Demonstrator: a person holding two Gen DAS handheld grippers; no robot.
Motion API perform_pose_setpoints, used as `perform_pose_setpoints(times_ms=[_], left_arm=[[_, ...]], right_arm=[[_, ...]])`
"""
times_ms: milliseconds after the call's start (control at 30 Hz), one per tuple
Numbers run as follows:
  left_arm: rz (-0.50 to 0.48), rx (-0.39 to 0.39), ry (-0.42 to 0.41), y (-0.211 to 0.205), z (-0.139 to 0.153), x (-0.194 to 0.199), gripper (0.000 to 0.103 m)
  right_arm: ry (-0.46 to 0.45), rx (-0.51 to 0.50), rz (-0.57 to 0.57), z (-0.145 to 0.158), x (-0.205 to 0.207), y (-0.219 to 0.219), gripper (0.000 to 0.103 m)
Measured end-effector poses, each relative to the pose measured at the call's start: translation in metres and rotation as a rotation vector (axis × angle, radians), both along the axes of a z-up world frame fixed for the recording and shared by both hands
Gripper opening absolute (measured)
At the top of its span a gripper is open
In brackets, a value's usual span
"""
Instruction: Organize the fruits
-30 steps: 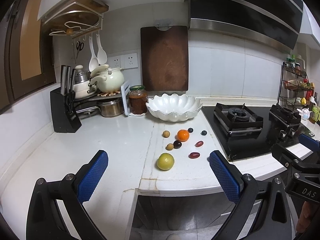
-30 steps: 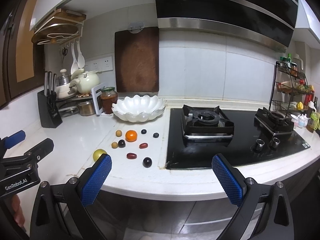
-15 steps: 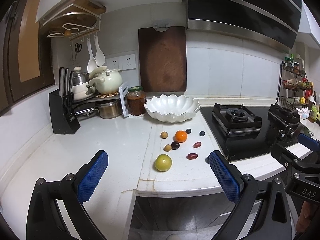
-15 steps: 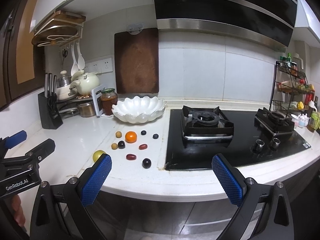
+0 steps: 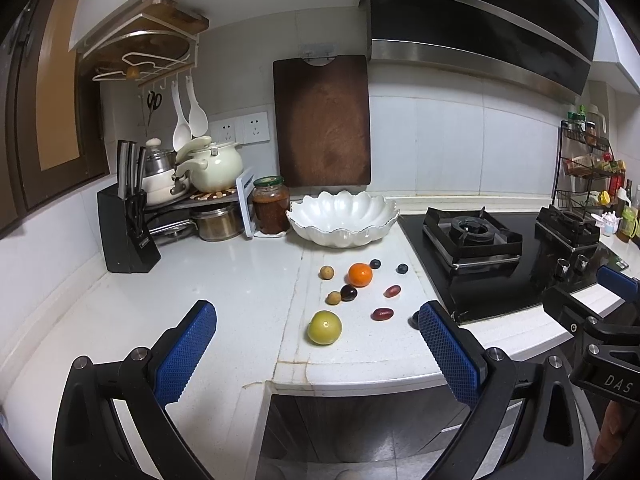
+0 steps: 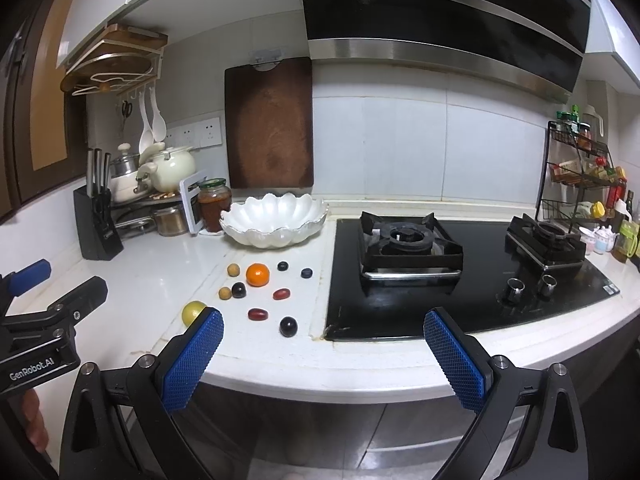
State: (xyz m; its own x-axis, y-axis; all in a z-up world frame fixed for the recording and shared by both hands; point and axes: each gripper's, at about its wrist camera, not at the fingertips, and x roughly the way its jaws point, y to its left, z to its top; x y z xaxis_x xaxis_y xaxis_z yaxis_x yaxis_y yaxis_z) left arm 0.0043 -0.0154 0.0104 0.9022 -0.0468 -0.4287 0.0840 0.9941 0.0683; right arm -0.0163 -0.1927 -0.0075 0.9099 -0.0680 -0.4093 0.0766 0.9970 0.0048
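Left wrist view: a glossy scalloped white bowl (image 5: 343, 219) sits on the smooth white stone counter (image 5: 224, 288) beside the black hob (image 5: 480, 264). Small round fruits, including an orange (image 5: 360, 275) and a green-yellow fruit (image 5: 324, 327), lie scattered before it. The left gripper (image 5: 316, 354) and right gripper (image 6: 324, 358), with blue knurled pads, both hang spread wide, holding nothing.

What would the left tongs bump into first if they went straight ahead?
Probably the yellow-green fruit: it lies nearest, roughly midway ahead of the open left tongs. They look raised above the counter, though, so they might pass over it toward the white bowl. Depth is hard to judge.
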Motion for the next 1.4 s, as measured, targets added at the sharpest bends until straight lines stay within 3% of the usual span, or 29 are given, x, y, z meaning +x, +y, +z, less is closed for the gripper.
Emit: perform_pose_setpoints(times_ms=[867, 1400], left_arm=[[0.005, 0.003, 0.001, 0.004, 0.001, 0.005, 0.103], [-0.008, 0.023, 0.106, 0.002, -0.024, 0.046, 0.103]], right_arm=[[0.008, -0.005, -0.004, -0.001, 0.004, 0.002, 0.102], [0.085, 0.008, 0.006, -0.023, 0.045, 0.002, 0.102]])
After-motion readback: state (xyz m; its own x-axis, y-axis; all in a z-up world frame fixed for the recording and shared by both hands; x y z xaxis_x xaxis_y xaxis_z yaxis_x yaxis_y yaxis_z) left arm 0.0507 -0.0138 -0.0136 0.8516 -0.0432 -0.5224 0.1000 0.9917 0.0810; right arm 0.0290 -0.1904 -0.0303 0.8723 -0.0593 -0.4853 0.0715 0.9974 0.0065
